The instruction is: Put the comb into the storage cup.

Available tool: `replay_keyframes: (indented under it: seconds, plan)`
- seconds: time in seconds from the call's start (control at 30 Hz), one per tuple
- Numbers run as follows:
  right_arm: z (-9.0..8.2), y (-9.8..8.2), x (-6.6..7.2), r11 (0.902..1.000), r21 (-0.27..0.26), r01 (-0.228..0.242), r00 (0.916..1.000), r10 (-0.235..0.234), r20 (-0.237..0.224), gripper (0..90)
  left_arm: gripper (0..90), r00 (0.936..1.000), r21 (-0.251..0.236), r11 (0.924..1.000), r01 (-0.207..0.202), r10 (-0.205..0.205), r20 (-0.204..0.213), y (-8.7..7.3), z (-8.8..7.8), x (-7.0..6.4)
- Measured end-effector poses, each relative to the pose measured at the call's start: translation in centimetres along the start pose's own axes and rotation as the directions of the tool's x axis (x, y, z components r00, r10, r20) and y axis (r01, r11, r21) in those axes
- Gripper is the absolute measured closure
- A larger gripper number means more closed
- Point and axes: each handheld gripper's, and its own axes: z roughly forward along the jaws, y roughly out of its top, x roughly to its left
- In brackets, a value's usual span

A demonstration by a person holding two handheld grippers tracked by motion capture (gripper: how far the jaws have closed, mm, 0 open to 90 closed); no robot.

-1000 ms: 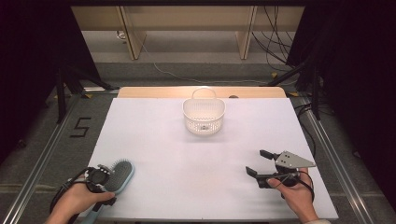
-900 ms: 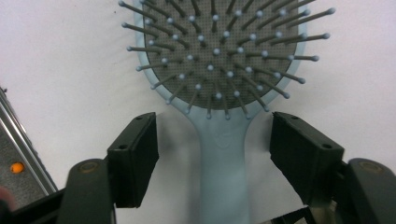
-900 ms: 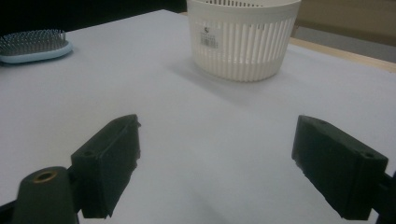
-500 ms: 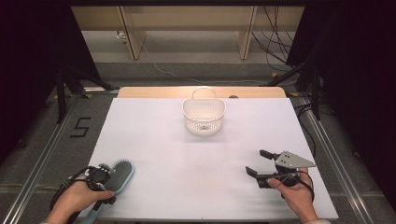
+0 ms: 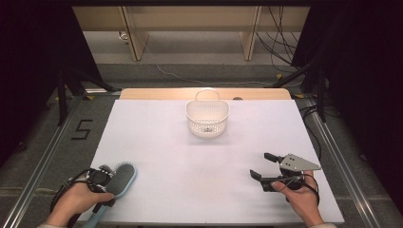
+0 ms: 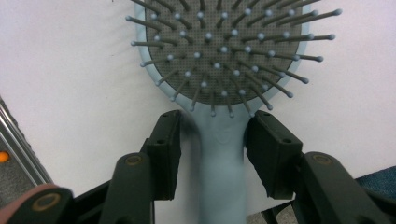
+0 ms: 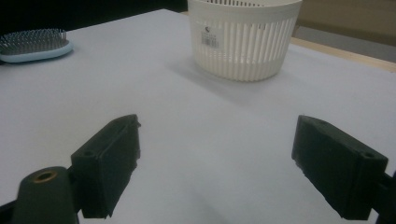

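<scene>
The hairbrush (image 6: 219, 70) ran off the left gripper view's top edge; its handle's end was cut off below. The basket (image 7: 245, 37) label was unreadable.

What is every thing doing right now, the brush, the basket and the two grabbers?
Hairbrush: flat on the table, bristles up, handle between the left jaws.
Left gripper: jaws have just been closing around the handle, a small gap left on one side.
Right gripper: open, nothing in it.
Basket: upright, handle raised.
</scene>
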Motion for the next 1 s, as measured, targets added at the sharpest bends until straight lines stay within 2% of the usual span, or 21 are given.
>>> replay_keyframes:
  seconds: [0.47, 1.0]
  plan:
    - [0.02, 0.04, 0.07, 1.0000, -0.002, 0.000, 1.0000, 0.000, -0.002, 15.9, 63.6, 0.9993, 0.041, 0.9985, 0.037, -0.038, 0.007, 0.53, 0.01, -0.01]
    - [0.05, 0.02, 0.05, 1.0000, 0.005, 0.001, 1.0000, -0.001, -0.002, 15.8, 67.4, 0.9995, 0.046, 0.9984, 0.032, -0.032, 0.003, 0.55, -0.01, 0.00]
